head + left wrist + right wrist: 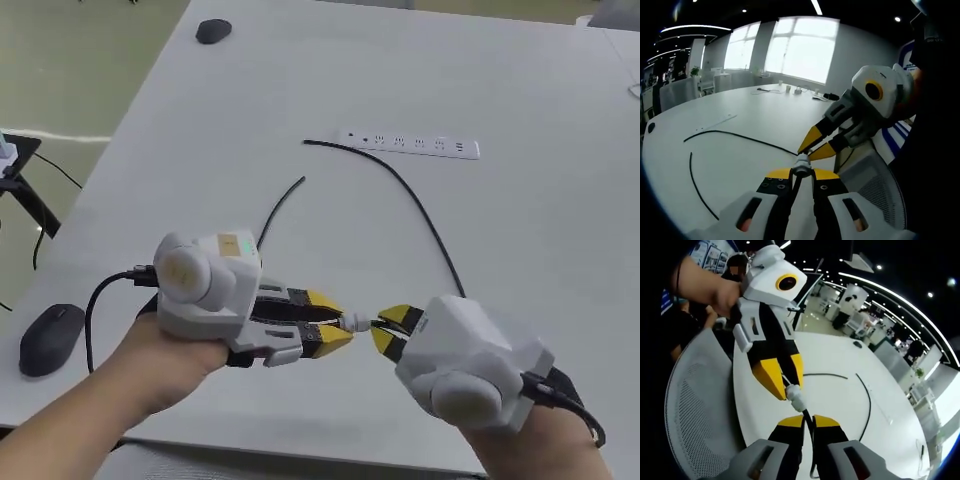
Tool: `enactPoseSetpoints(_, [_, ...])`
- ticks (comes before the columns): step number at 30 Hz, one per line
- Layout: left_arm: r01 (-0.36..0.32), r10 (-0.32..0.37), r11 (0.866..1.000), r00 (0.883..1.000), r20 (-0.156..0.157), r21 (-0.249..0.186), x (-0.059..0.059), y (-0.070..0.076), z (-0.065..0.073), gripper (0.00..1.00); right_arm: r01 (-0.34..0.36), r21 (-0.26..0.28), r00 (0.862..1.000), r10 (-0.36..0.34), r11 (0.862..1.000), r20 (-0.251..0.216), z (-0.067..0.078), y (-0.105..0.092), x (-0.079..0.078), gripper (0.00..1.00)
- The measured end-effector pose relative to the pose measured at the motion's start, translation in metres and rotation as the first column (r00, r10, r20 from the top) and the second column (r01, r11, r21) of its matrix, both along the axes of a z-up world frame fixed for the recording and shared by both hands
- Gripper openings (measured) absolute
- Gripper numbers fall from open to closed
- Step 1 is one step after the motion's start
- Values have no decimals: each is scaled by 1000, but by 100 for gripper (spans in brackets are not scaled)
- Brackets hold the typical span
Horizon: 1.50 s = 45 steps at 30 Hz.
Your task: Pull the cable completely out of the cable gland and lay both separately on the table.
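Left hand-held gripper clamps cable gland; right hand-held gripper clamps cable; gland axis sideways.

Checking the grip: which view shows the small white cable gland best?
The right gripper view: the small white cable gland stands side-on, held by the left gripper. The left gripper view shows its end; the head view, a speck.
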<state>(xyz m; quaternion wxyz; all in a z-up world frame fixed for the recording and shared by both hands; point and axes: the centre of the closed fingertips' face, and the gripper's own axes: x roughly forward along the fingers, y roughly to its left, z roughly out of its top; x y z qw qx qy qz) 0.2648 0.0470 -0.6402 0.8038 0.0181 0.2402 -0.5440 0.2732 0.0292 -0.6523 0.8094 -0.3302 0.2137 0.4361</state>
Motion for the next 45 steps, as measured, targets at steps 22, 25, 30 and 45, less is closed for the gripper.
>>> enactPoseSetpoints(22, [-11,11,1000,1000,18,-10,1,2,5,14,77,46,994,-73,996,-85,-10,-13,3,0])
enactPoseSetpoints(25, [-14,14,1000,1000,7,-11,1,2,4,14,102,45,990,-97,994,-103,-14,-18,4,0])
enactPoseSetpoints(30, [-15,16,1000,1000,10,-15,-1,2,5,14,154,42,981,-147,987,-127,-23,-30,7,0])
enactPoseSetpoints(45, [-15,15,999,1000,9,-41,-5,-3,7,14,369,59,897,-339,928,-284,-53,-62,11,0])
